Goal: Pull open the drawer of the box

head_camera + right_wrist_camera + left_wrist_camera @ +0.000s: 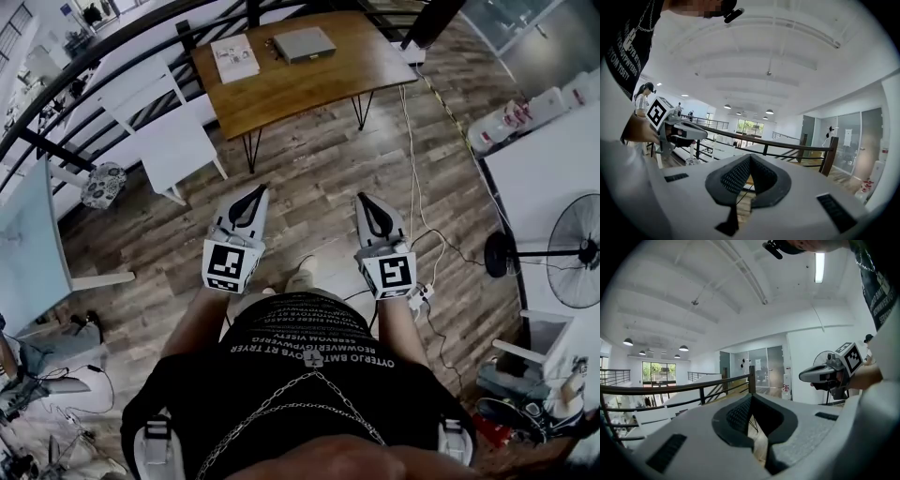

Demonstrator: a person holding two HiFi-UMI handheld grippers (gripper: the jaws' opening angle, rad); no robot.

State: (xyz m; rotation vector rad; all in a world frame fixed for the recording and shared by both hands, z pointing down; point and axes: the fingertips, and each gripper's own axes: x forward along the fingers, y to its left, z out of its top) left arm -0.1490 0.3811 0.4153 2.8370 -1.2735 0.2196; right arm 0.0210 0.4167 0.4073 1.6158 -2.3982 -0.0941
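Observation:
A flat grey box (303, 43) lies on the wooden table (319, 84) at the far side of the head view, well ahead of both grippers. I cannot make out its drawer from here. My left gripper (255, 195) and right gripper (367, 199) are held side by side at waist height above the wooden floor, pointing toward the table. Both are shut with nothing between the jaws. In the left gripper view the left gripper (751, 397) has its tips together, and the right gripper (829, 371) shows at the right. In the right gripper view the right gripper (750, 157) is likewise closed.
A white booklet (234, 58) lies on the table left of the box. White chairs (173, 131) stand to the left and a black railing (112, 47) runs behind. A standing fan (572, 248) and floor cables (422, 234) are to the right.

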